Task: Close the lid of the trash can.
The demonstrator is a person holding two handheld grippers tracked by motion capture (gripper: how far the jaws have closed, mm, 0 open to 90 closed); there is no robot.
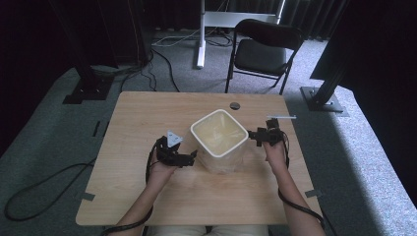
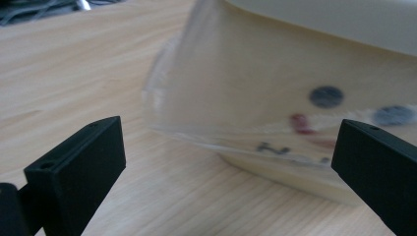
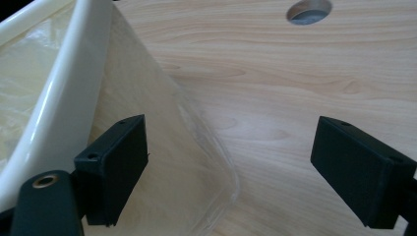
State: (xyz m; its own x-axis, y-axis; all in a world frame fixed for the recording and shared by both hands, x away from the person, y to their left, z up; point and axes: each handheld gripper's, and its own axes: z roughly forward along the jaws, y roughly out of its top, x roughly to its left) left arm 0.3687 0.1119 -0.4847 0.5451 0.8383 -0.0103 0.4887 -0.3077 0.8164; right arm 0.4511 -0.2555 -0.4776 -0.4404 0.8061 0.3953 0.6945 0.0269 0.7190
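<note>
That bin [image 1: 219, 138] liner looks thin and slippery, so with both claws [image 1: 193, 156] [image 1: 253, 134] wide open, pinch it just under the rim

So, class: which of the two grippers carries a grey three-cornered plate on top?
The left gripper, beside the white square bin; the right gripper shows none.

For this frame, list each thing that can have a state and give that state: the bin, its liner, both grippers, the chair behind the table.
White square bin: upright on the table, open-topped, no lid.
Clear plastic liner: inside the bin, folded over the rim, hanging down the outer walls.
Left gripper: open, beside the bin's left wall, holding nothing.
Right gripper: open, at the bin's right wall, holding nothing.
Black folding chair: unfolded, unoccupied.
Wooden table: grommet hole uncovered.
</note>
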